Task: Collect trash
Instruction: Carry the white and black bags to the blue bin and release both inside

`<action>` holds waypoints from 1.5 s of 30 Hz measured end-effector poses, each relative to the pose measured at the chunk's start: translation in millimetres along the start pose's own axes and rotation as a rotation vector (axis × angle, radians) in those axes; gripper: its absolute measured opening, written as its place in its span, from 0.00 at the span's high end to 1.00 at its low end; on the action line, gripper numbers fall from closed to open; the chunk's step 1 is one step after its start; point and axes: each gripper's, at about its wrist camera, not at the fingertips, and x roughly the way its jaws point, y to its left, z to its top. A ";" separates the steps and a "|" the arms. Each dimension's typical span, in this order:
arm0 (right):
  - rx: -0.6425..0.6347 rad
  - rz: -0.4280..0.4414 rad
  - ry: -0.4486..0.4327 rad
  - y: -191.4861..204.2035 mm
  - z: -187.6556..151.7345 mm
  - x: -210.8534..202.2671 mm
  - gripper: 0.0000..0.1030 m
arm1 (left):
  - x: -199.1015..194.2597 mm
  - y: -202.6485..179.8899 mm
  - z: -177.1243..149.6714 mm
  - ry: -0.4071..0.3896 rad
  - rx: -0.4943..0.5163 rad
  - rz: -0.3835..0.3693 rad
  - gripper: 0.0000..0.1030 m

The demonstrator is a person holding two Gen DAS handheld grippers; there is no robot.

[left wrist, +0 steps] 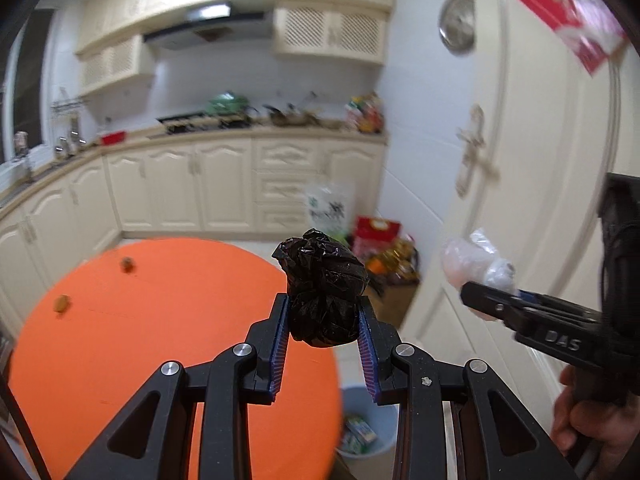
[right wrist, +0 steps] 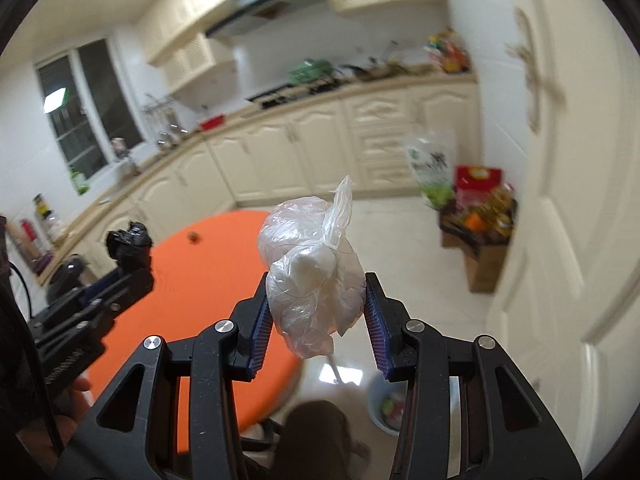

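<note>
Left gripper [left wrist: 323, 330] pinches the black wad [left wrist: 324, 290], right gripper [right wrist: 318, 312] the clear bag [right wrist: 310, 272], above the bin [left wrist: 366, 426] — either slippery bundle could miss it if released off-centre.

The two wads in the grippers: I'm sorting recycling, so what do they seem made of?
Black wad: thin glossy plastic film, probably a bin bag, going by its sharp shiny creases. Clear wad: translucent plastic film, wrinkled, with something white inside, perhaps tissue.

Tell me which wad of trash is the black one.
The crumpled black bag, pinched in the left tongs. The other wad, in the right tongs, is a clear plastic bag.
</note>
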 end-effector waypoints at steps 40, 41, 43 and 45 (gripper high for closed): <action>0.404 -0.143 0.448 -219.4 -114.7 190.7 0.09 | 273.6 -132.6 23.5 0.496 0.224 -0.035 0.16; 0.412 -0.156 0.447 -221.6 -115.2 189.2 0.06 | 273.7 -136.0 24.3 0.495 0.227 -0.029 0.13; 0.434 -0.183 0.449 -227.6 -116.1 186.3 0.00 | 275.9 -136.2 21.7 0.488 0.234 -0.024 0.03; 0.454 -0.201 0.447 -232.8 -116.4 182.4 0.00 | 267.5 -137.8 21.1 0.473 0.242 -0.018 0.02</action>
